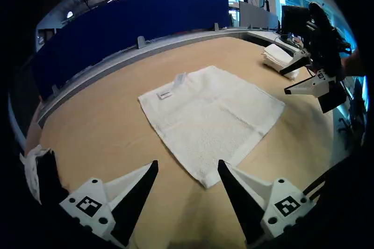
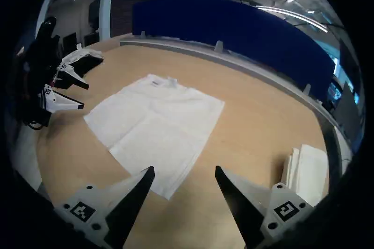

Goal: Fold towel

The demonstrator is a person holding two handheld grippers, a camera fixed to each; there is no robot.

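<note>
White terry towel point(image 1: 210, 118) is lying flat before my left tongs point(image 1: 187, 174) and right tongs point(image 2: 183, 179), both gaping wide; I am fearing shallow corner pinches slipping.

One flat white terry towel point(image 1: 210, 113) lies on one tan wooden table point(image 1: 93, 127). Beyond the towel stands one long dark-blue fabric partition point(image 1: 126, 20). One stack of folded white towels point(image 1: 279, 58) sits to one side of the towel, and one crumpled white cloth point(image 1: 30, 169) to the other. There are two white-and-black two-finger grippers: the left gripper point(image 1: 187, 162) and the right gripper point(image 2: 182, 168).
</note>
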